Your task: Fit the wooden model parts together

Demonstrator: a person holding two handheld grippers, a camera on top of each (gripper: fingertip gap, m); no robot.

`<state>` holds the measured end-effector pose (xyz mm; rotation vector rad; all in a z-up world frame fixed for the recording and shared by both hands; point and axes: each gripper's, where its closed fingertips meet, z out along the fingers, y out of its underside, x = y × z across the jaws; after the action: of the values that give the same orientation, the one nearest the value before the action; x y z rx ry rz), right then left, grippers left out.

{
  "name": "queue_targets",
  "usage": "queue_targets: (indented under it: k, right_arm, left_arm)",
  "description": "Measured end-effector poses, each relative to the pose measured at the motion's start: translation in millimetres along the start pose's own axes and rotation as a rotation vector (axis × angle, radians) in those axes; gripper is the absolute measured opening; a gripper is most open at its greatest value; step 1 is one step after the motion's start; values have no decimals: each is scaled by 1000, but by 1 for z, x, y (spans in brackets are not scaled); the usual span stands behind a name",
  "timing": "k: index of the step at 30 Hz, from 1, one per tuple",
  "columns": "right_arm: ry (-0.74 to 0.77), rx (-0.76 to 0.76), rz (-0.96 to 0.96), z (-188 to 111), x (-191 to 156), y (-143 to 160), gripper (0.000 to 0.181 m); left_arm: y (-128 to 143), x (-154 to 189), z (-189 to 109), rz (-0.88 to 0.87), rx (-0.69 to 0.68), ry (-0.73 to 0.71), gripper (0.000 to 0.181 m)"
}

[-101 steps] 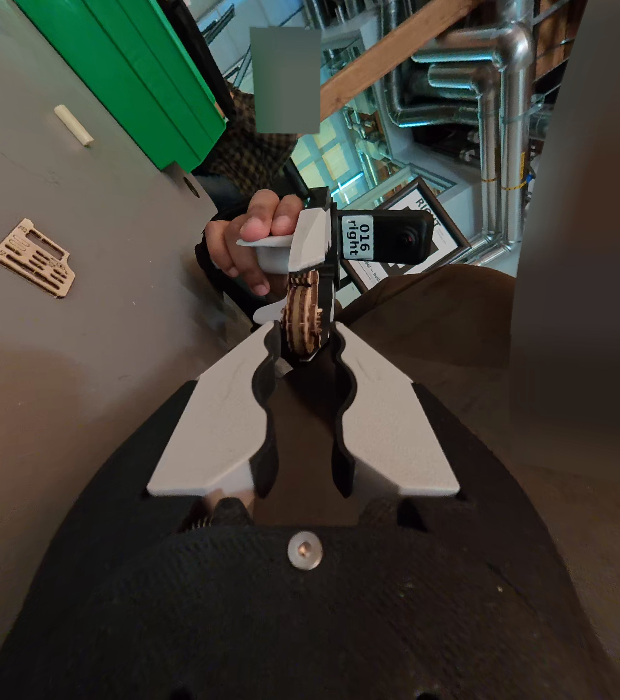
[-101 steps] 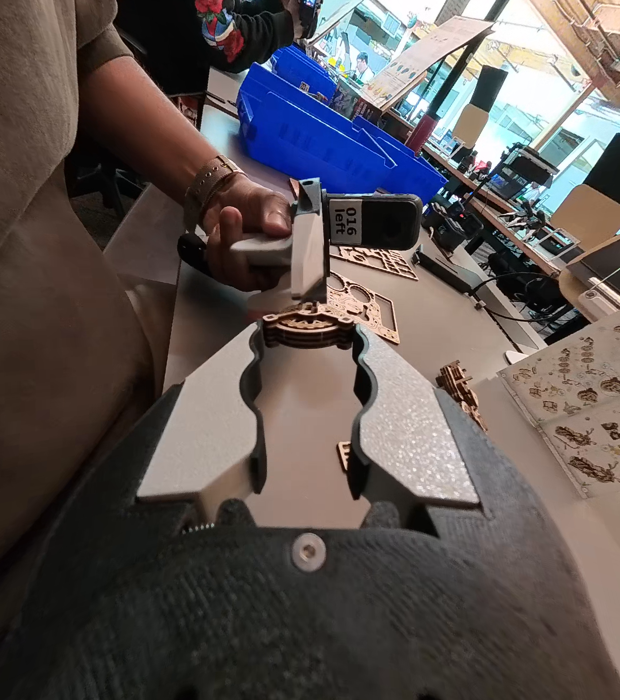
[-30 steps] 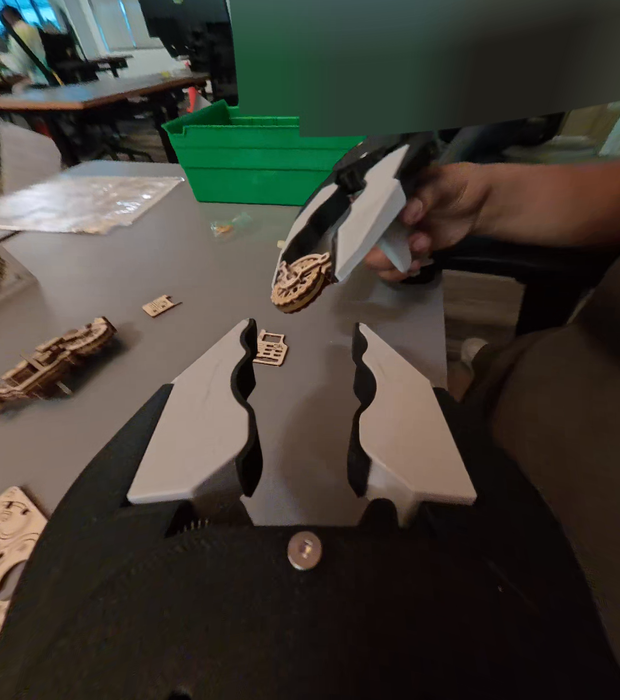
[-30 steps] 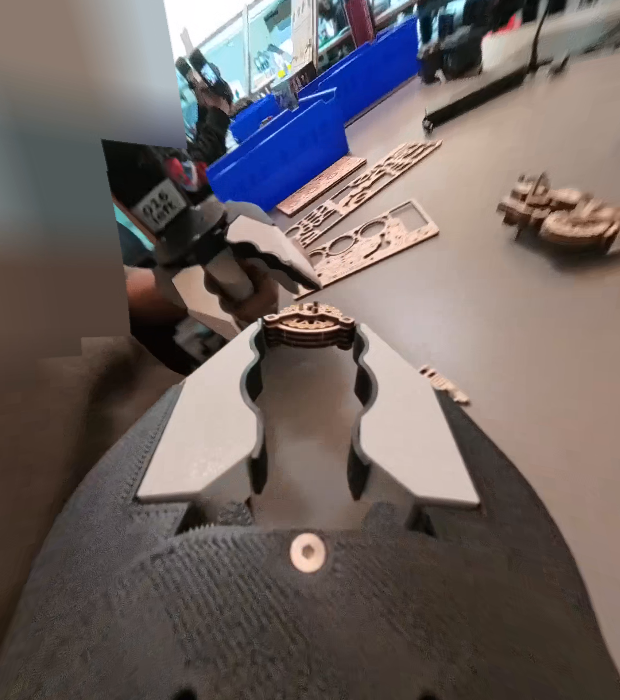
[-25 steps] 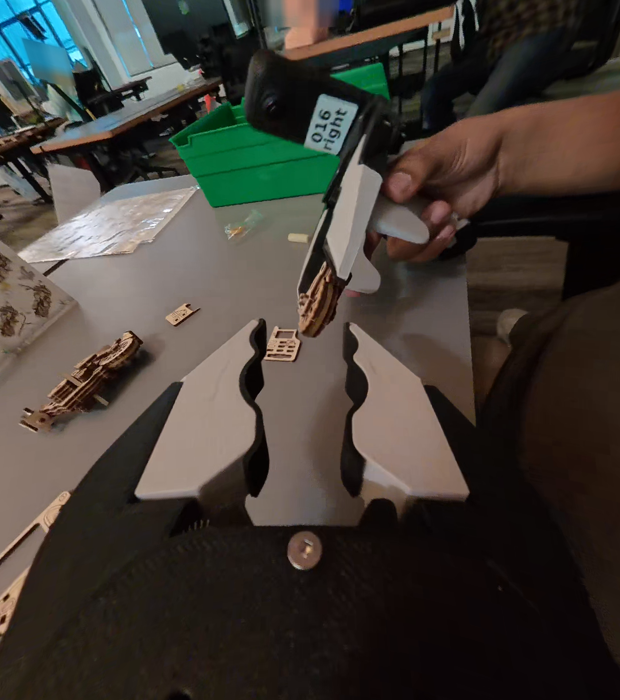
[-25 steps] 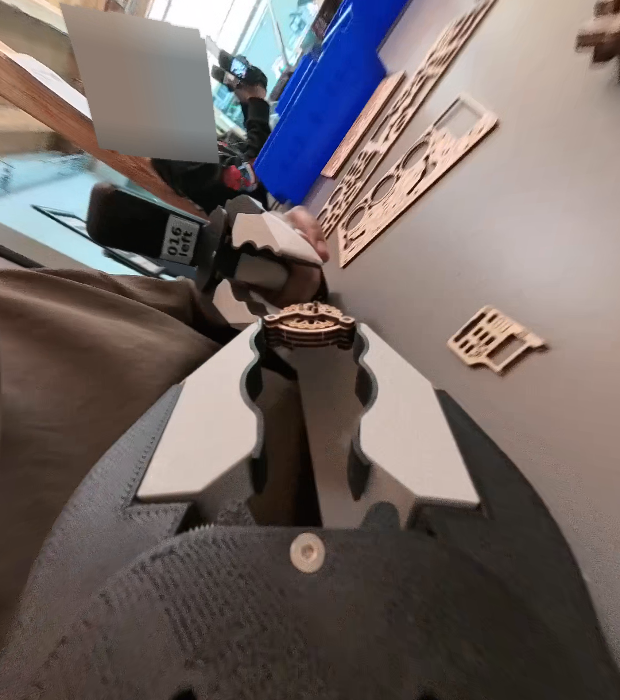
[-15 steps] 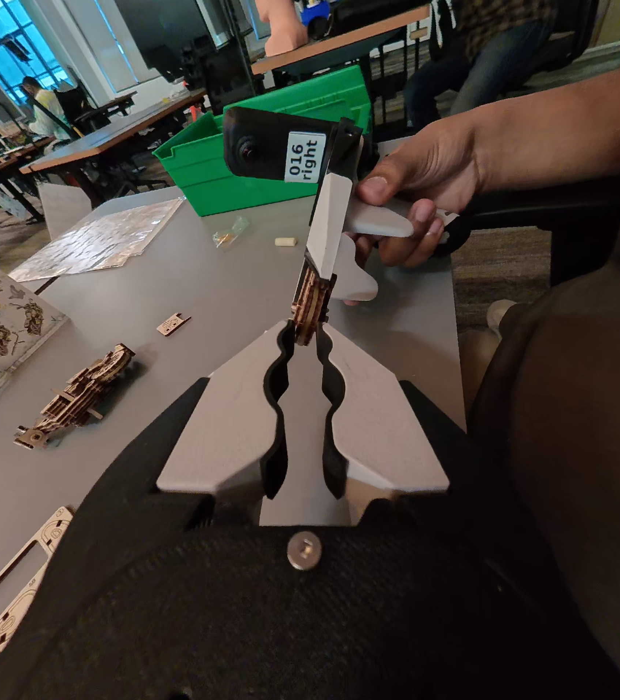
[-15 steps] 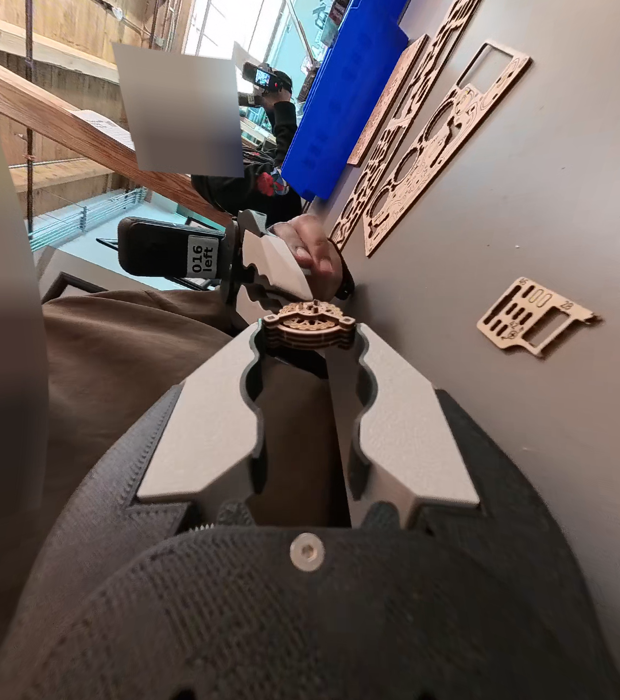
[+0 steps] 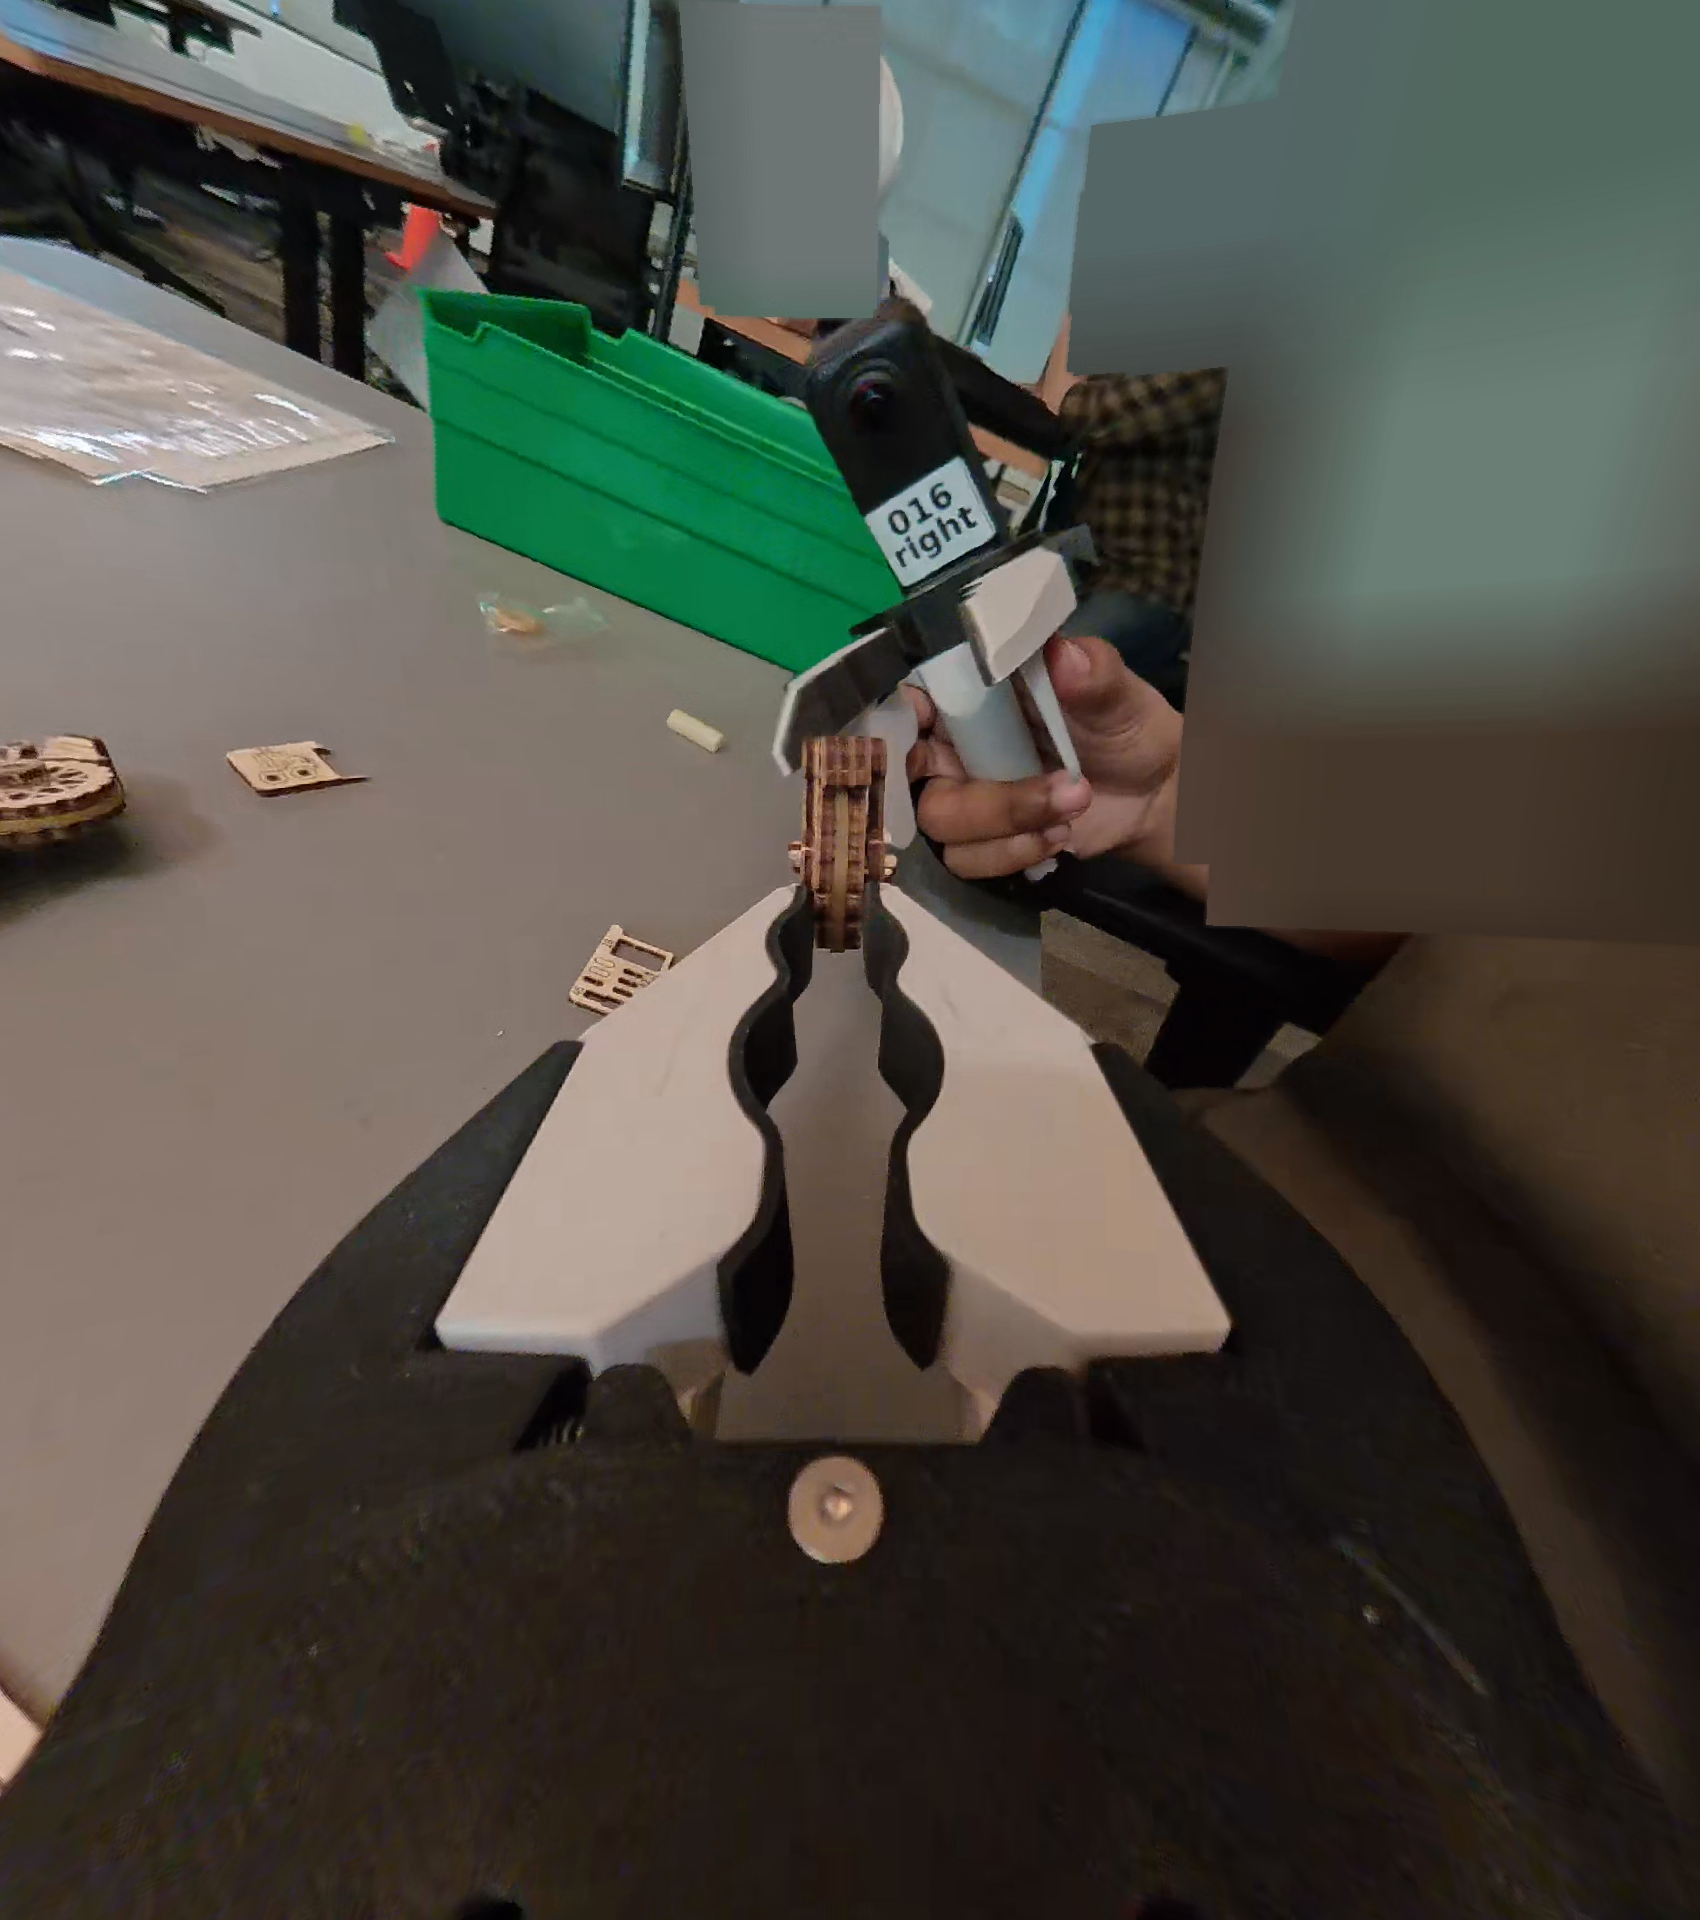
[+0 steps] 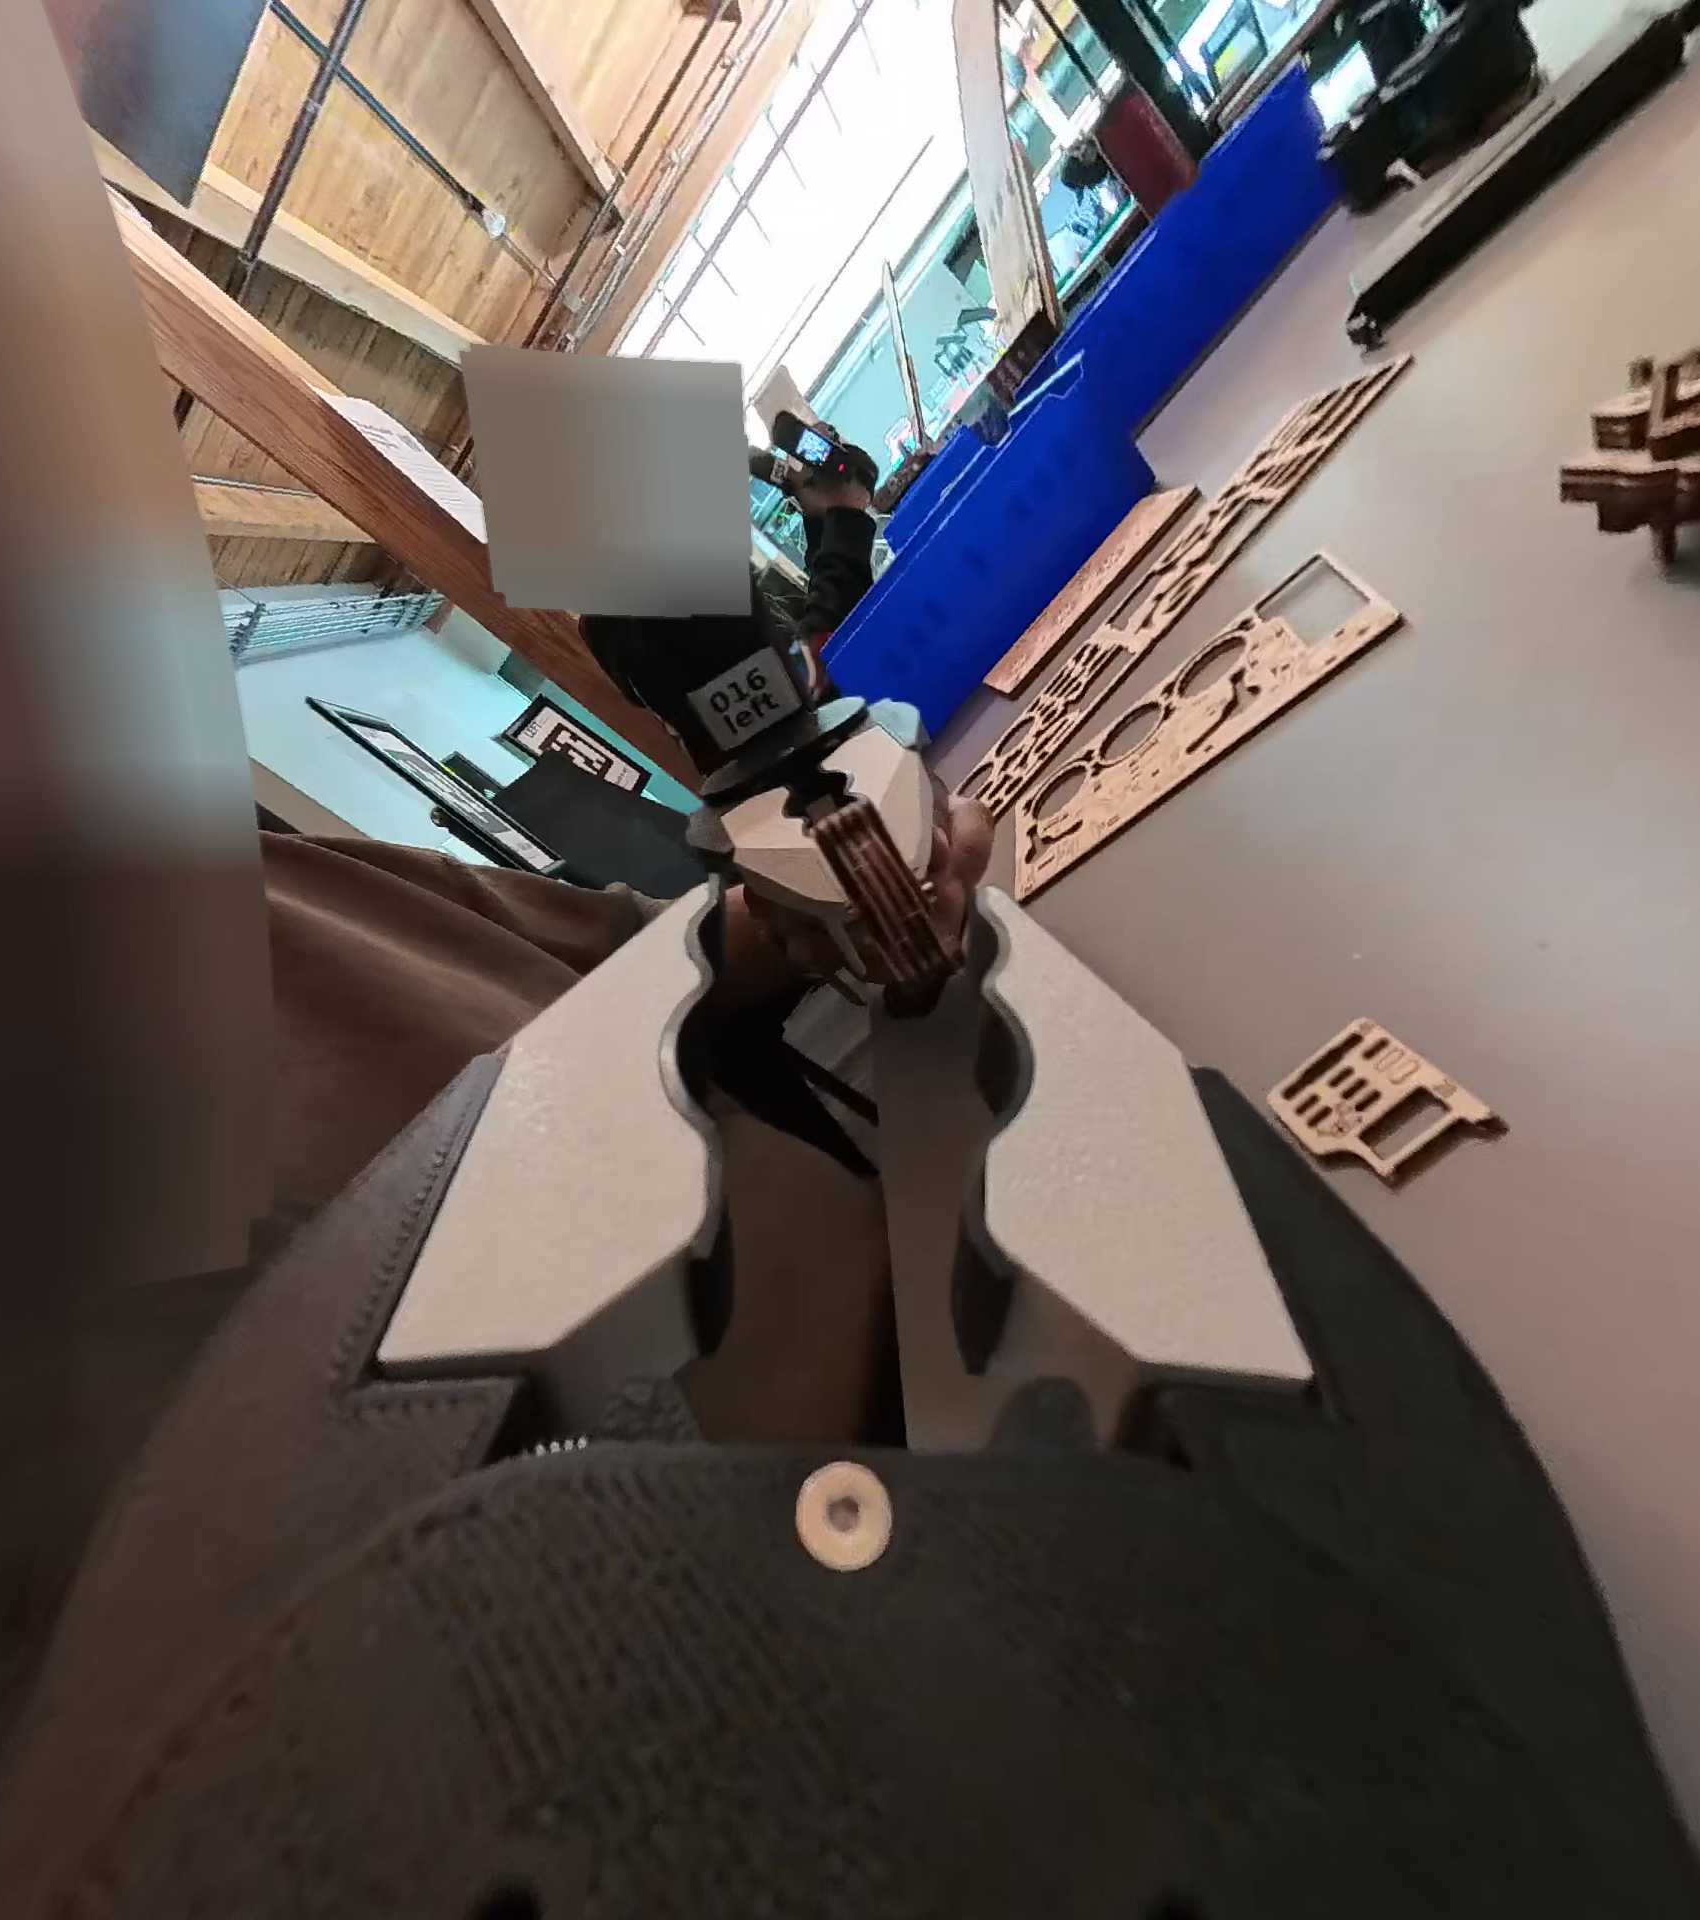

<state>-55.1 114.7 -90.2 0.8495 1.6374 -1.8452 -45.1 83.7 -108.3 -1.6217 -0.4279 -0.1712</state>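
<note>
A round, layered wooden wheel part (image 9: 838, 842) stands edge-on, pinched between the tips of my left gripper (image 9: 835, 920), which is shut on it. In the right wrist view the same wheel (image 10: 887, 914) is tilted and sits in the left gripper (image 10: 825, 831), between the spread fingertips of my right gripper (image 10: 844, 920). The right gripper is open and holds nothing; the wheel is close to its right finger. In the left wrist view the right gripper (image 9: 929, 655) hovers just above the wheel, held by a hand.
On the grey table (image 9: 306, 987) lie a partly built wooden model (image 9: 4, 800), small cut-out frames (image 9: 617, 971) (image 9: 290, 767), a white peg (image 9: 695, 730) and a green bin (image 9: 638, 468). Punched wooden sheets (image 10: 1189, 717) and blue bins (image 10: 1033, 540) are on the left side. My hands' fingertips stand some 5 cm from each other.
The left gripper has closed on the wheel. The right gripper, which held the wheel flat across its tips, has let go and turned; the wheel now sits edge-on in the left gripper.
</note>
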Motion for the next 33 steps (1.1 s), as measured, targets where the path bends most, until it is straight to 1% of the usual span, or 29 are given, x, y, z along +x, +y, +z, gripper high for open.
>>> queue_targets:
  k: [2,5,10,14,19,26,28,33]
  right_arm:
    - [13,-4,-46,1,-1,0,40]
    - [86,-49,-140,4,4,6,36]
    - [187,-133,-321,10,10,17,24]
    - [213,-149,-418,12,7,19,18]
    - [187,-139,-395,13,4,19,19]
    - [177,-106,-381,11,3,14,11]
    - [165,-110,-366,12,2,15,7]
    - [140,-102,-320,11,2,15,7]
  left_arm:
    - [-1,0,-1,1,4,2,5]
    - [0,3,0,-41,7,35,5]
    - [-4,5,-1,-207,41,112,5]
    - [-2,4,0,-312,36,152,5]
    - [2,6,1,-342,20,175,5]
    - [7,10,4,-350,-6,192,5]
    - [7,10,4,-363,-2,192,5]
    - [0,7,1,-430,46,212,5]
